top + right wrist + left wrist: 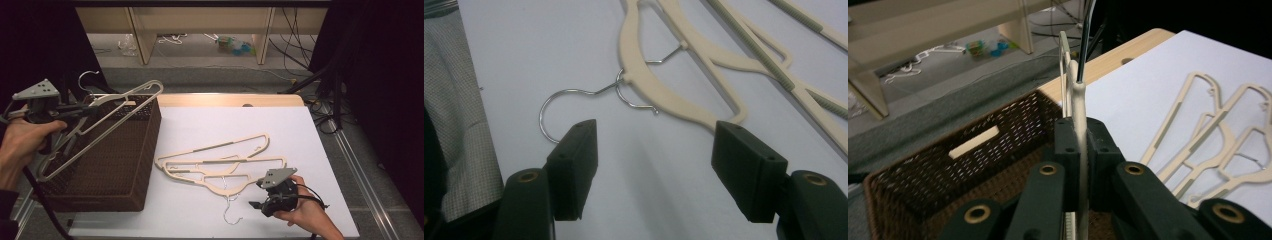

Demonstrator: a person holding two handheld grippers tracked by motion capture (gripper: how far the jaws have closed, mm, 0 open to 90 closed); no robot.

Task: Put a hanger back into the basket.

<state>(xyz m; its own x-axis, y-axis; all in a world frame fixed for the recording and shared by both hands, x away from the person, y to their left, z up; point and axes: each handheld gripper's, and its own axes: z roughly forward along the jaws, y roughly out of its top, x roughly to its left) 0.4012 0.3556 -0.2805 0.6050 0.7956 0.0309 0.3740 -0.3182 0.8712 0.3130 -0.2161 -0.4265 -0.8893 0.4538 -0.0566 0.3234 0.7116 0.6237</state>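
Observation:
My left gripper (82, 111) is shut on a cream plastic hanger (107, 120), holding it tilted above the brown wicker basket (135, 165) at the left of the table. In the left gripper view the hanger (1079, 105) stands edge-on between the jaws, its metal hook rising above. Several more cream hangers (220, 162) lie overlapped on the white sheet in the middle. My right gripper (256, 204) is open, low at the front right, just short of a wire hook (231, 210). In the right gripper view that hook (569, 97) and a hanger's neck (664, 85) lie just ahead of the spread jaws.
The basket has a slot handle (973, 141) in its far wall. A wooden table edge (230, 99) shows behind the white sheet. Shelving legs and cables (300, 60) lie on the floor beyond. A metal rail (360, 165) runs along the right side.

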